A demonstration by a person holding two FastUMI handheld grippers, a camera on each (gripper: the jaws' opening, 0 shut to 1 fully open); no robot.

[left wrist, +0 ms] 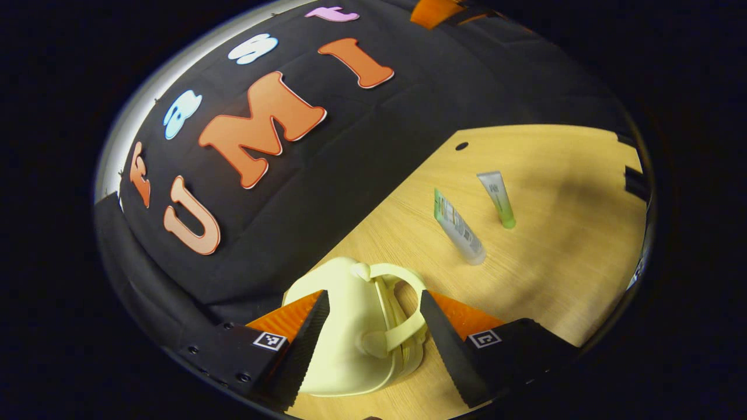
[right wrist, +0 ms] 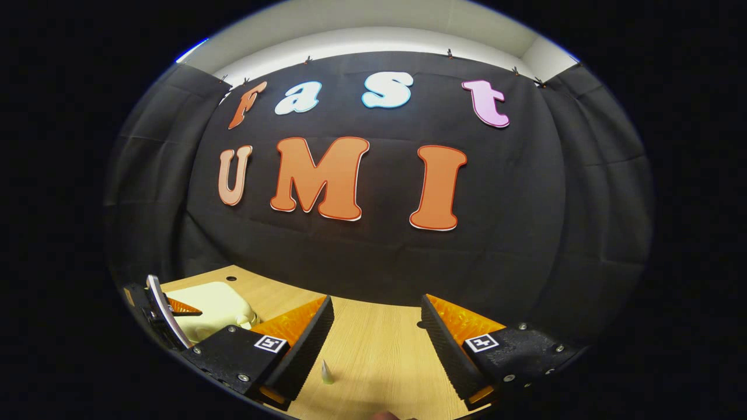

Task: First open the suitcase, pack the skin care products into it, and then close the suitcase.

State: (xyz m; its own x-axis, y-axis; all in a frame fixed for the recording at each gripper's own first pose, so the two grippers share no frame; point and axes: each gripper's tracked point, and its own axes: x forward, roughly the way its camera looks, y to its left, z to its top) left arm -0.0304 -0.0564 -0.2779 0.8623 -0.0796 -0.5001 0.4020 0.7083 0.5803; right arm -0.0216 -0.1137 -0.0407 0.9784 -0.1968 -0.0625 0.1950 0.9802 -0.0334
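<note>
A small pale yellow suitcase (left wrist: 344,338) lies shut on the wooden table (left wrist: 560,251), its looped handle (left wrist: 405,291) facing the tubes. My left gripper (left wrist: 373,329) hovers open right over it, one finger on either side of the handle end; I cannot tell whether they touch. Two skin care tubes stand beyond it: a clear tube (left wrist: 459,228) with a green crimp and a tube with a green cap (left wrist: 498,199). In the right gripper view, my right gripper (right wrist: 376,344) is open above the table, with a tube's pointed top (right wrist: 327,372) just below it. The suitcase (right wrist: 219,304) and the left gripper (right wrist: 166,318) sit far left.
The black cloth wall runs close behind the table's back edge. A small round hole (left wrist: 461,146) is set in the tabletop near the wall. Bare wood (left wrist: 583,192) spreads to the right of the tubes.
</note>
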